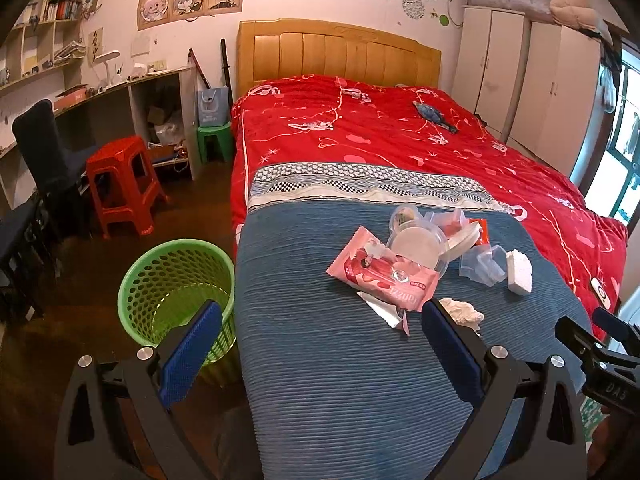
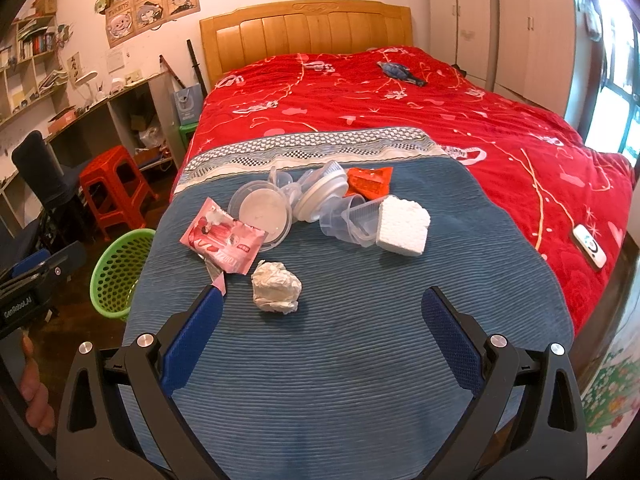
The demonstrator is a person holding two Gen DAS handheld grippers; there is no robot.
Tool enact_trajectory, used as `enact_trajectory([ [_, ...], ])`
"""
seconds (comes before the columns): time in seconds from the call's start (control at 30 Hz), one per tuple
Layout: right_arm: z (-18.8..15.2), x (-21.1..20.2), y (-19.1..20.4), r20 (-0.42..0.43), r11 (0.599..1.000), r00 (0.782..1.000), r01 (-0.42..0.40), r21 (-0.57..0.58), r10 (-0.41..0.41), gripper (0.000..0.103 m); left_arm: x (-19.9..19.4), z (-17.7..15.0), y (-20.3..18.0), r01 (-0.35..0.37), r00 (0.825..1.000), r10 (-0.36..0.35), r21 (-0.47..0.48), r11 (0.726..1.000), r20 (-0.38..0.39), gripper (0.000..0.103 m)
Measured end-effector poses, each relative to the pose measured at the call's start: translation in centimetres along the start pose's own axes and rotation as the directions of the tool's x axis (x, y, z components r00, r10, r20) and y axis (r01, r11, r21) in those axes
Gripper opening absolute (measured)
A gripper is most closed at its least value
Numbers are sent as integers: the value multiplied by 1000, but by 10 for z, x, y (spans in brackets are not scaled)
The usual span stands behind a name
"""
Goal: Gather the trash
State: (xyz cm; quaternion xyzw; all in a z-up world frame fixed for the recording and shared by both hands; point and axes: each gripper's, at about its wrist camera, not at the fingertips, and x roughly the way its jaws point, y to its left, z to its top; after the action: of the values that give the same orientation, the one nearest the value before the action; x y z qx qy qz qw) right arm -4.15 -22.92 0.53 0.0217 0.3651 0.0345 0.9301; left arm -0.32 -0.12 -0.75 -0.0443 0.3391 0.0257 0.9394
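Crumpled white tissue ball (image 2: 276,287) on ribbed blue blanket (image 2: 340,360), at 11 o'clock of the right gripper (image 2: 324,320); both it and the left gripper (image 1: 320,336) gape wide, empty.

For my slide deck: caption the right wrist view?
Open right gripper hovers over blue blanket before crumpled paper, trash pile beyond.

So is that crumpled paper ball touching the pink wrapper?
Apart. The right wrist view shows blue blanket between the crumpled paper ball and the pink wrapper.

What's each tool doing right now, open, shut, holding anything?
Left tool: open, empty, above the blue blanket.
Right tool: open, empty, the crumpled paper ball just ahead.
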Motion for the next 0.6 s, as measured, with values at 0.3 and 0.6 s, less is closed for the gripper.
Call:
enact_trajectory([
  [0.3, 0, 0, 1, -3, 1000, 1000, -3, 1, 3, 98, 1, 0, 0, 3, 1000, -3, -12, 1000, -9, 96],
  [0.6, -7, 8, 7, -12, 1000, 1000, -12, -4, 12, 98, 2, -1, 0, 0, 1000, -1, -15, 1000, -16, 96],
])
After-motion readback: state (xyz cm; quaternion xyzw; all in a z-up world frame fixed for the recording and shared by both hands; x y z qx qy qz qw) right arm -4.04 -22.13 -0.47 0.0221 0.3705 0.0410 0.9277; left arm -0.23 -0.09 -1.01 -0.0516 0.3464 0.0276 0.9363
